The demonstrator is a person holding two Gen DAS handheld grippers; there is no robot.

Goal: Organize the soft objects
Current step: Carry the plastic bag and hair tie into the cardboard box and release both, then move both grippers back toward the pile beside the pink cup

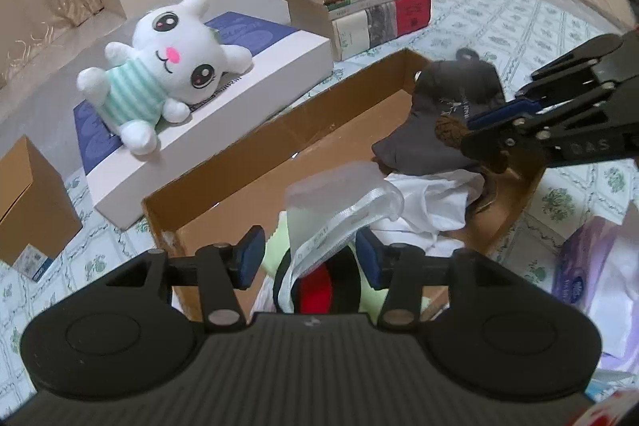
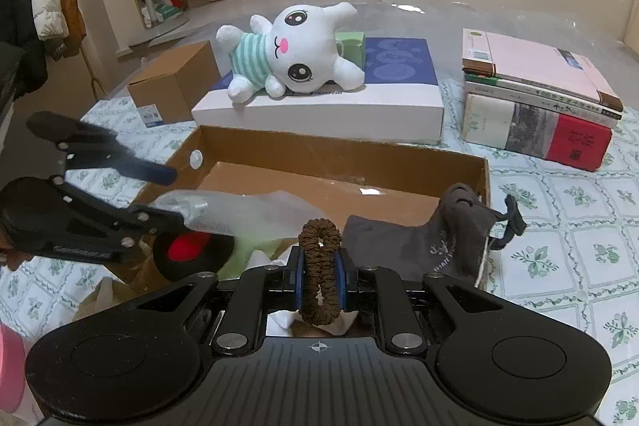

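Over the near end of the box [image 2: 485, 182], your right gripper [image 2: 319, 276] was clamped on a brown scrunchie [image 2: 319, 266], held above the white cloth [image 1: 435, 198], likely so it would drop inside. Your left gripper [image 1: 309, 254] had its fingers apart around a clear zip pouch [image 1: 339, 210], apparently about to take or steady it. A grey bag [image 2: 431, 238] slumped against the box's right wall. The plush [image 2: 295, 54] lay on the flat white box [image 2: 319, 114] beyond. Only the right view showed the scrunchie pinched whole; only the left showed the pouch's zipper between open pads.
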